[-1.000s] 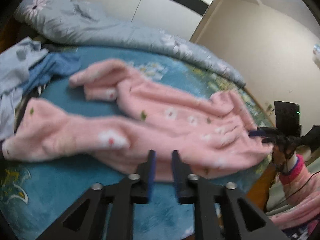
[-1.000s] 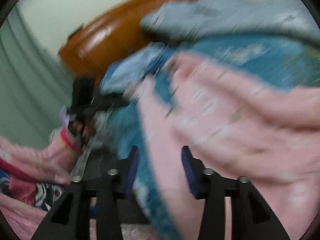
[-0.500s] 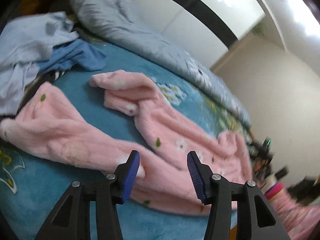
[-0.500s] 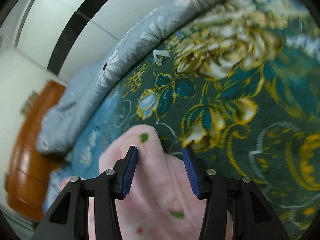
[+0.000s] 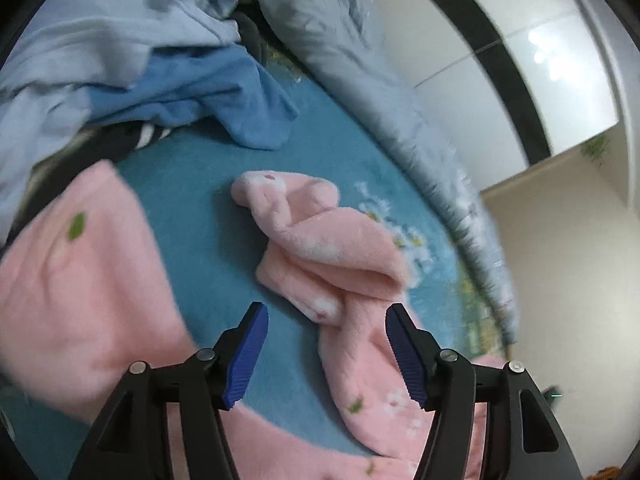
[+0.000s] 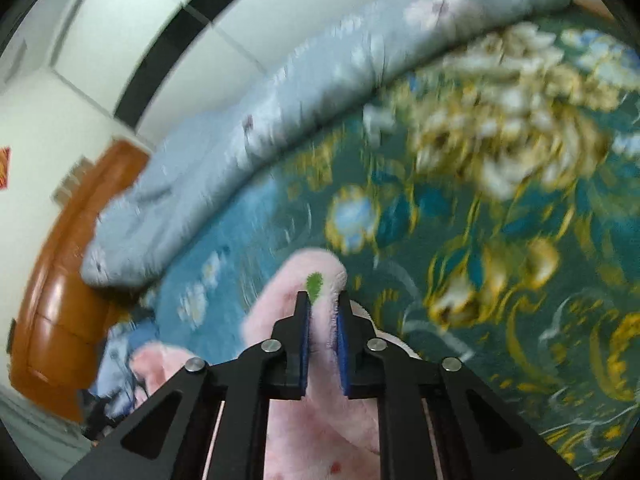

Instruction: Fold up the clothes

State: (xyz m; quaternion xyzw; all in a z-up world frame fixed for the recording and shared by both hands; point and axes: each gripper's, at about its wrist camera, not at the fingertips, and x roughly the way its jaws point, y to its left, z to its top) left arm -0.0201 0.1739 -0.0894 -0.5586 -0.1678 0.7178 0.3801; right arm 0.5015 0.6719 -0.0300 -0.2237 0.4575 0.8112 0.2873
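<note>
Only the left view shows the heaped blue clothes [image 5: 192, 92] beyond the left gripper [image 5: 326, 354], its jaws just opened wide over the pink fleece garment [image 5: 320, 248], while the right gripper [image 6: 323, 320] has just closed, pinching a fold of that garment above the floral bedspread [image 6: 500, 220].

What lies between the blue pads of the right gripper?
In the right wrist view, a fold of the fluffy pink fleece garment sits pinched between the right gripper, whose jaws have just been closing on it.

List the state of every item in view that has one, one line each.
Left claw: open, jaws just widened, nothing pressed between them.
Right claw: shut on the pink garment, jaws just closed.
Pink garment: unfolded, rumpled, sleeve twisted on the bedspread.
Blue clothes: heaped, unfolded.
Grey quilt: bunched along the far side of the bed.
Bedspread: spread flat.
</note>
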